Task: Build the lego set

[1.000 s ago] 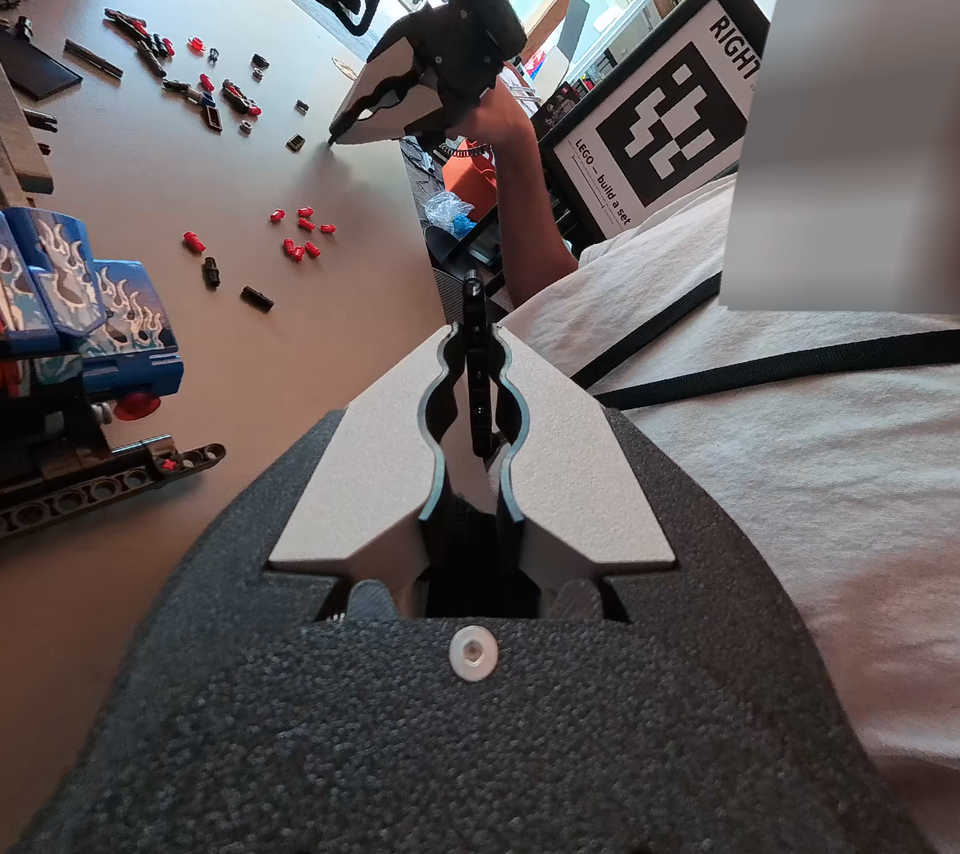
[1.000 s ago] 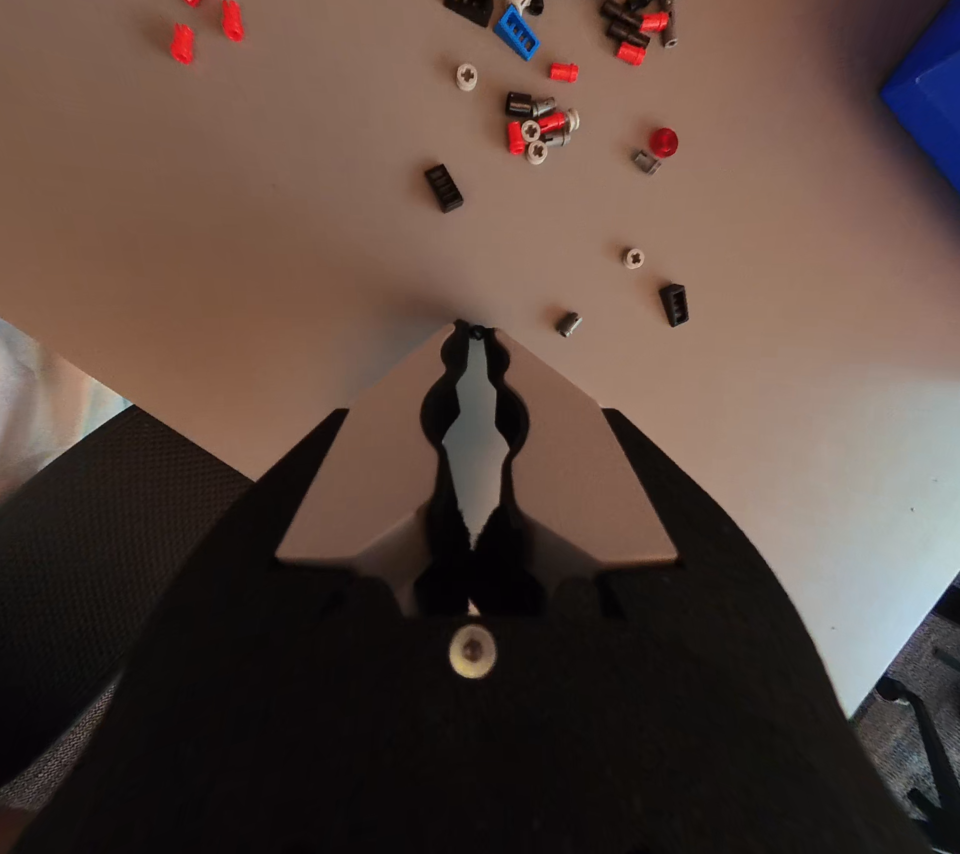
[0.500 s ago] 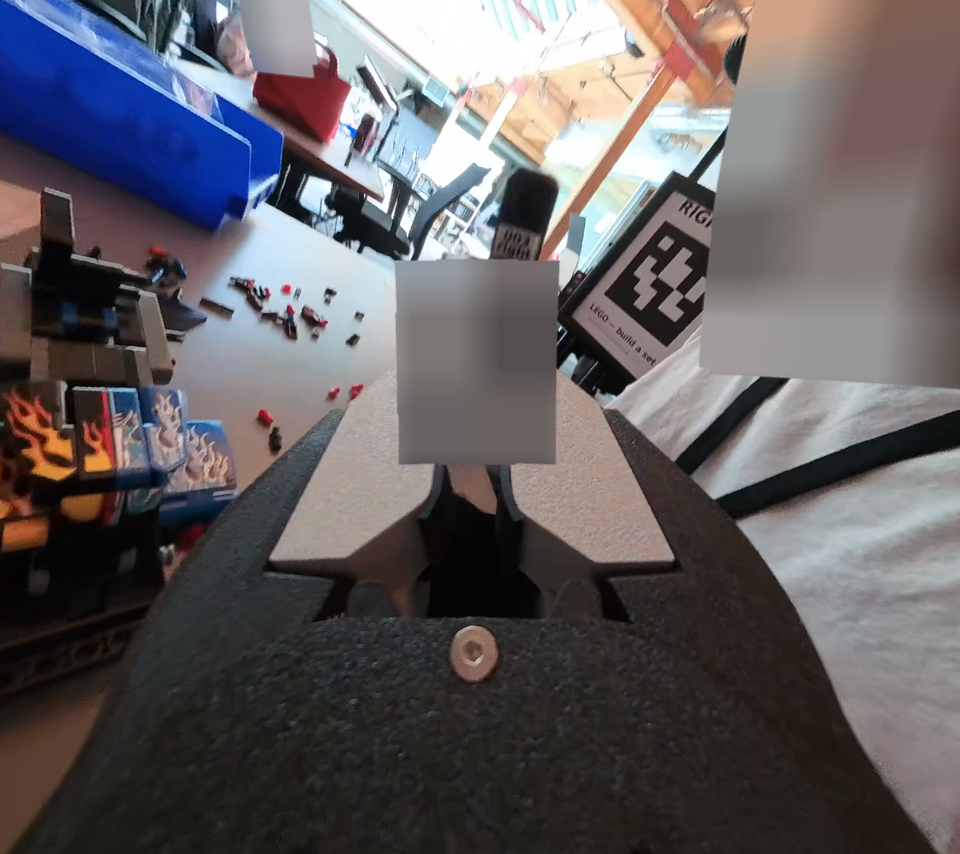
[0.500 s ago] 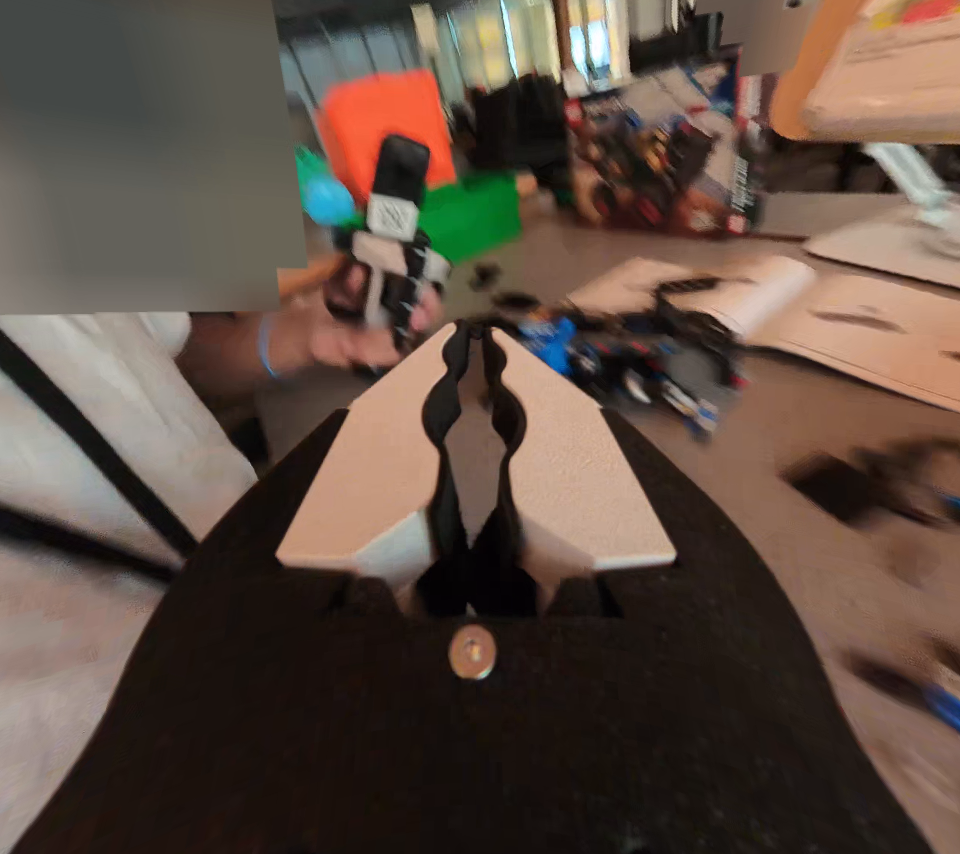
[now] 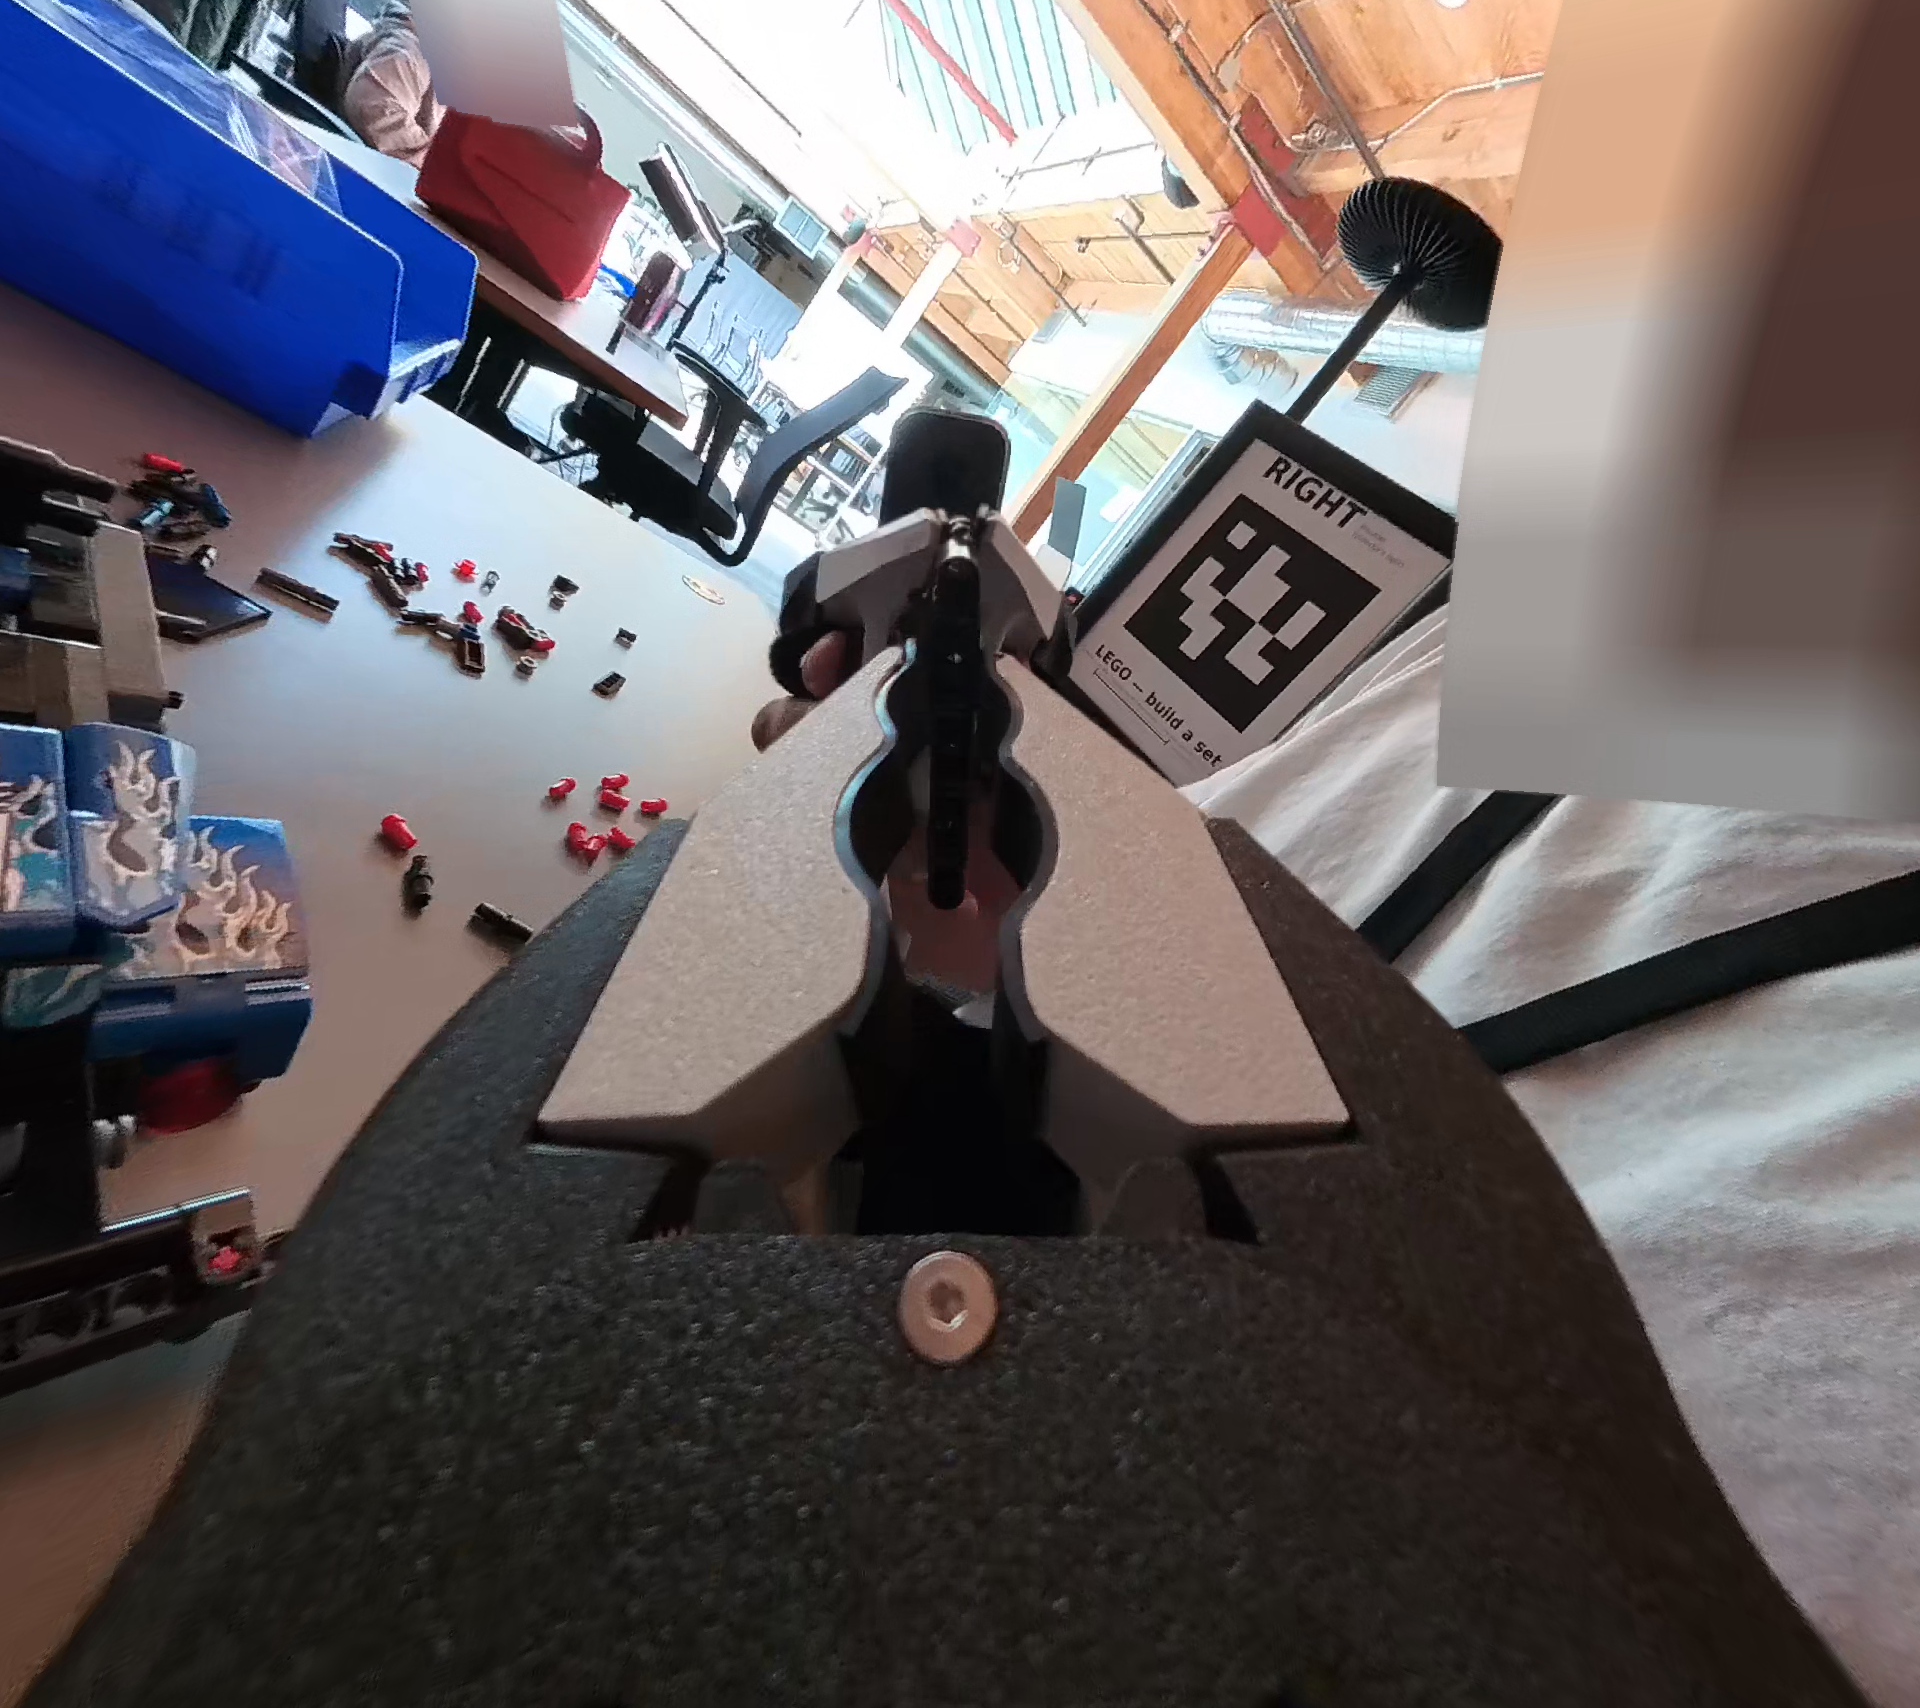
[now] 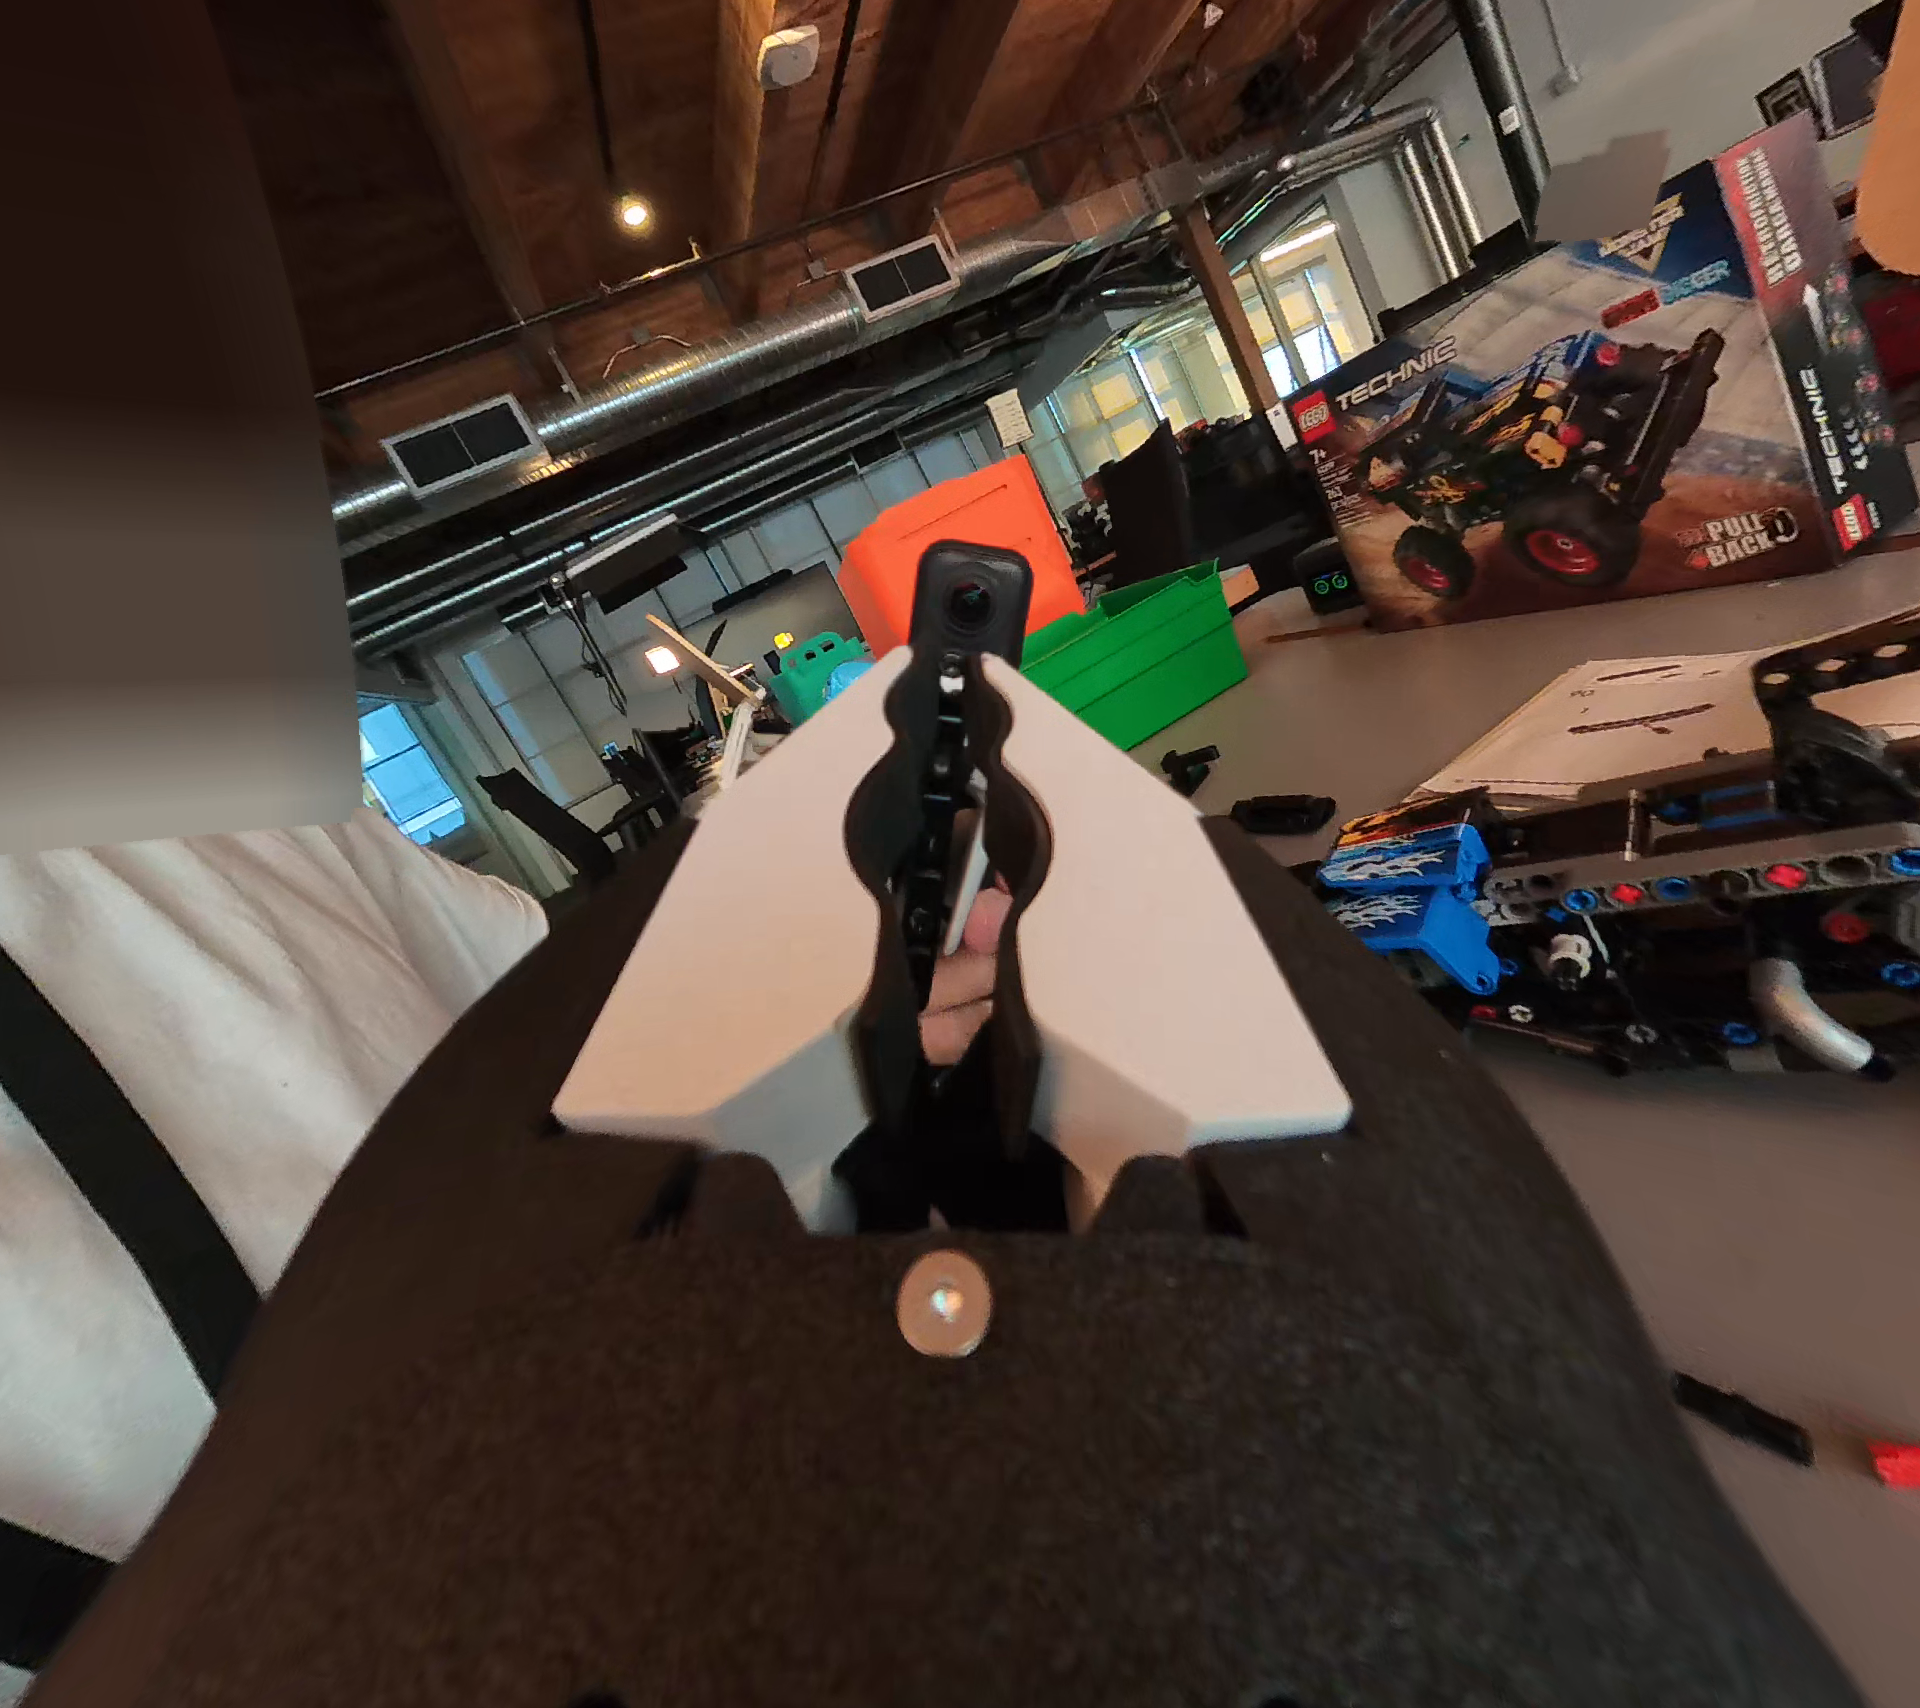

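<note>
My left gripper [image 5: 951, 671] is shut on a thin black Lego beam [image 5: 948, 785] that sticks out past its tips. My right gripper [image 6: 948, 671] is shut on a small black pin [image 6: 948, 679] at its very tips. The two grippers face each other tip to tip in the air; the right gripper shows in the left wrist view [image 5: 961, 531], touching the beam's far end. The beam also shows in the right wrist view [image 6: 935, 817] through the gap between my fingers. The partly built blue flame-patterned truck [image 5: 156, 889] sits on the table, and in the right wrist view [image 6: 1662, 889] it lies to the right.
Loose red pins [image 5: 603, 817] and black and red parts [image 5: 447, 609] lie on the table. A blue bin [image 5: 208, 276] stands at the far left. The set's box [image 6: 1590, 432], an open instruction booklet [image 6: 1621, 723] and a green bin [image 6: 1132, 650] stand behind. A person's white shirt [image 5: 1662, 1139] is close. Only a small space, under 4 cm, lies between the two pairs of fingers.
Both grippers rose from the table and swung to face each other. The right gripper carried the small pin up from the table to the end of the beam held in the left gripper.
</note>
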Action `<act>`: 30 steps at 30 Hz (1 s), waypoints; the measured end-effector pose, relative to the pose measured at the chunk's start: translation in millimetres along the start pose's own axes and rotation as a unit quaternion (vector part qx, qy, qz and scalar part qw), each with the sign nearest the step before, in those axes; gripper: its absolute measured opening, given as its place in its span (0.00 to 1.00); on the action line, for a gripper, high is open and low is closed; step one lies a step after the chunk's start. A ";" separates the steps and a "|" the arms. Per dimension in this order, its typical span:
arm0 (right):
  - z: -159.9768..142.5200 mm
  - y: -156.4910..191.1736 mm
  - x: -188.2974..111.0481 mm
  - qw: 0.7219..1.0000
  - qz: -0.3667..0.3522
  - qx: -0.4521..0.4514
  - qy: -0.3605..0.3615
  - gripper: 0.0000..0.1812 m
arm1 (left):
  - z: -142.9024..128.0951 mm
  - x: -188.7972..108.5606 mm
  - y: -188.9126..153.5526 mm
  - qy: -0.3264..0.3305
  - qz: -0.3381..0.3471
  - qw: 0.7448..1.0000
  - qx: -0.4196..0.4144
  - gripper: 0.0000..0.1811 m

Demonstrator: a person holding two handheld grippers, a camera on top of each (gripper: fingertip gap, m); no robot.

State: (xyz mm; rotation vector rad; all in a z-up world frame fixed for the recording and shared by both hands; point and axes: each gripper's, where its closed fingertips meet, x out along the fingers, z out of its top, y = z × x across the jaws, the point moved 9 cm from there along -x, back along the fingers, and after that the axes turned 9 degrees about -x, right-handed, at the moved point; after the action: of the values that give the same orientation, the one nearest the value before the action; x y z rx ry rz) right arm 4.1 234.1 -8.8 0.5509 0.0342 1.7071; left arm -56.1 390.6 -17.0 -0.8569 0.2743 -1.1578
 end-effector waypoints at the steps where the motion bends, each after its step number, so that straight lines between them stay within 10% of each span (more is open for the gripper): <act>1: -0.4 -0.3 -0.5 1.000 0.001 0.005 0.000 0.02 | 0.0 0.1 0.1 0.002 -0.003 1.000 -0.004 0.03; 17: -16.0 -10.1 0.0 0.992 0.056 0.055 0.103 0.02 | -5.6 -0.4 2.9 0.126 0.078 0.988 0.053 0.03; 30: -28.5 -13.1 -1.9 0.945 0.111 -0.029 0.306 0.02 | -24.0 4.1 -8.6 0.376 0.262 0.838 0.296 0.04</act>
State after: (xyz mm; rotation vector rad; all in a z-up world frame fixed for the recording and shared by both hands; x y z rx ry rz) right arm 5.6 243.2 -38.9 -0.0427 0.3779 2.0381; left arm -74.7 374.9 -25.8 0.2622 0.7006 -0.9177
